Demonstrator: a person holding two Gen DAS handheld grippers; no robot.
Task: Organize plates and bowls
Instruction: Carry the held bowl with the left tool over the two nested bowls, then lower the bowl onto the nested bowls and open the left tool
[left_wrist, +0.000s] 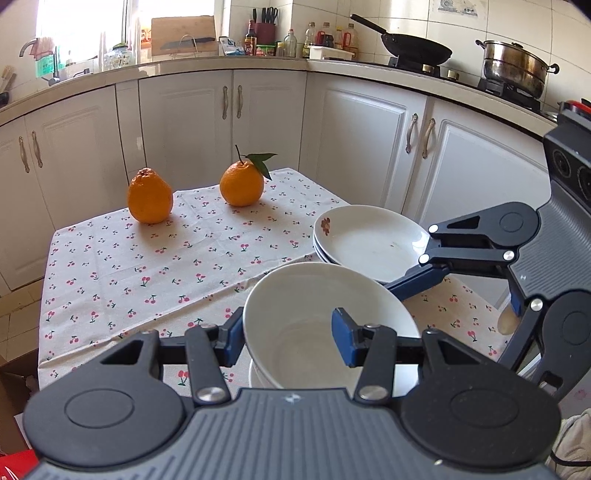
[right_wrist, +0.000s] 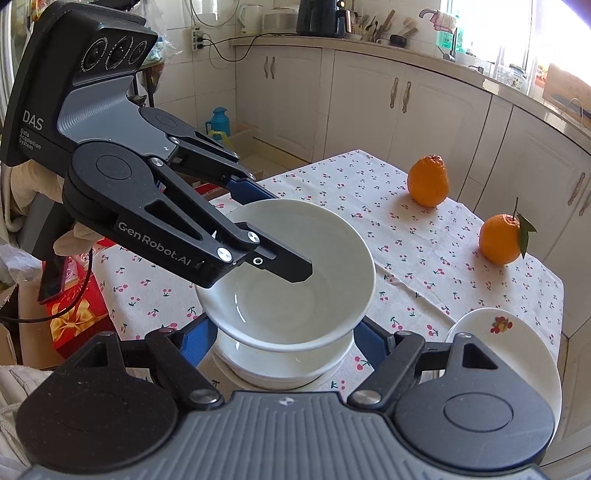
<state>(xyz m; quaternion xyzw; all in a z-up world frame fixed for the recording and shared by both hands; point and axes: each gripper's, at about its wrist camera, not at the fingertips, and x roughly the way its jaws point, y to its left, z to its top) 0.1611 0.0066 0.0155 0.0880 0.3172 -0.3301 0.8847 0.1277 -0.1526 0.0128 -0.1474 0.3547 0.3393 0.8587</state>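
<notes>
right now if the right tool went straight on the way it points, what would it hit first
Probably the stacked bowls sitting between its fingers; the top bowl, pinched at its rim by the left tool, hangs just above them. Depth is unclear.

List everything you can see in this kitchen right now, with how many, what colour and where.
bowl: one, white, lifted above the bowl stack
bowl stack: at least two, white, tablecloth's near edge
plates: stack, white with fruit print, beside the bowls
oranges: two, orange, far side of tablecloth
tablecloth: one, white with red cherries, under the dishes
wok: one, black, stove
pot: one, steel, stove
left gripper: black, blue pads, shut on bowl rim
right gripper: black, open, by bowl stack
</notes>
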